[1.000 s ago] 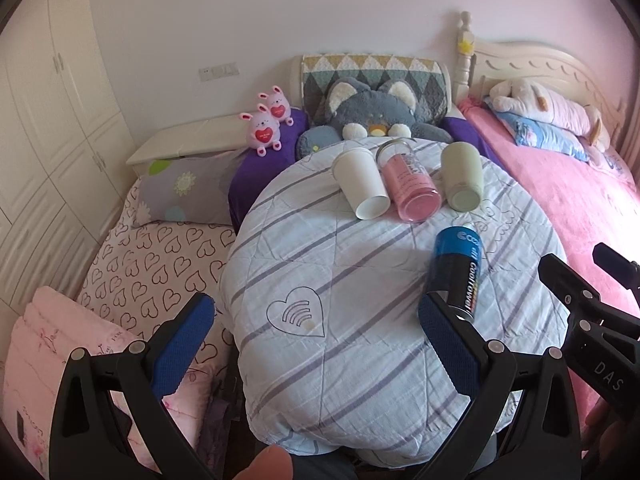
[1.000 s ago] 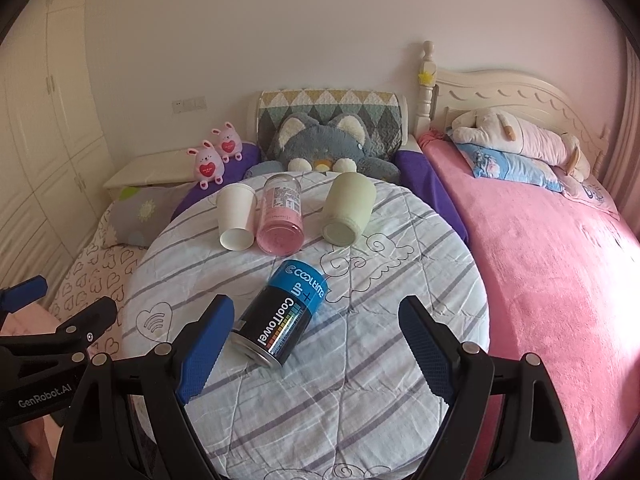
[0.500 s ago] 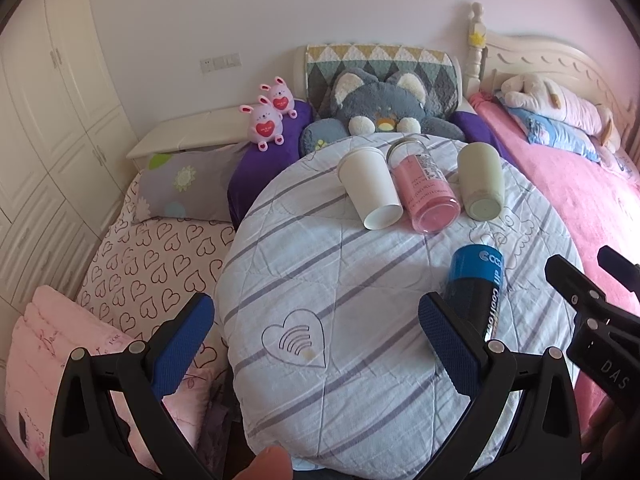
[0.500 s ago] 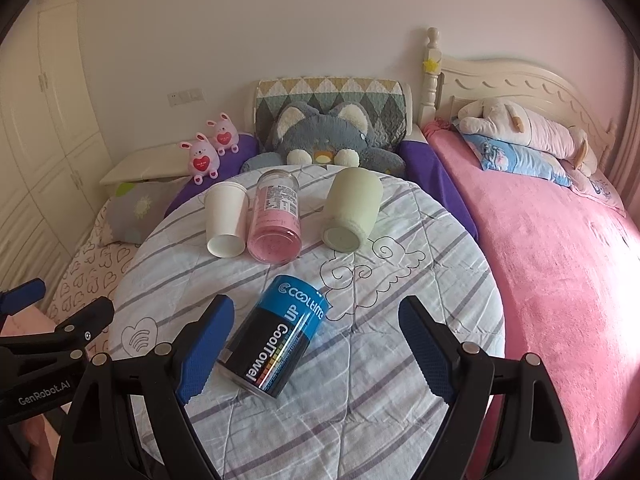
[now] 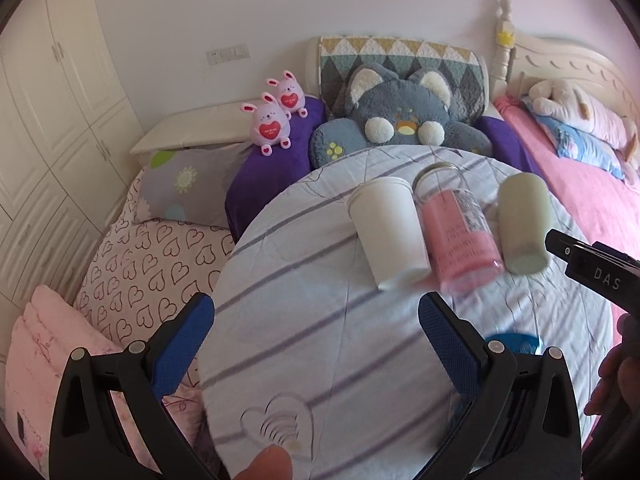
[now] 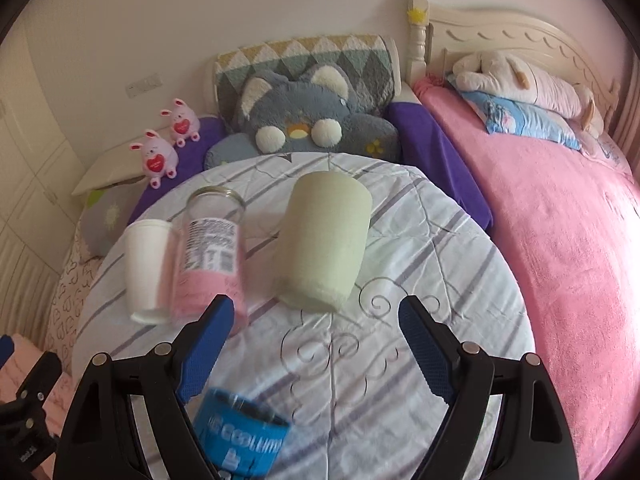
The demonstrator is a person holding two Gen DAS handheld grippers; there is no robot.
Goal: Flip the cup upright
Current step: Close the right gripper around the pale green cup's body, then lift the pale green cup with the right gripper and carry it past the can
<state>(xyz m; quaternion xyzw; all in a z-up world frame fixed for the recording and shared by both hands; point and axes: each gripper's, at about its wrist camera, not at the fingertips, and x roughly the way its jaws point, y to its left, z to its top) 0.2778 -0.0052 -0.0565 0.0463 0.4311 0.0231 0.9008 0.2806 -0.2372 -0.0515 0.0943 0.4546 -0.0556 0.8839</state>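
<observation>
Here, four containers lie on their sides on the round quilted table.
Right gripper gapes below the pale green cup, frame centre; left gripper spread wide, empty.

This is a home bedroom: a pink-covered bed at right, plush toys at the headboard, white wardrobes at left.

The pale green cup lies on its side on the striped table cover, right of the pink jar.
</observation>
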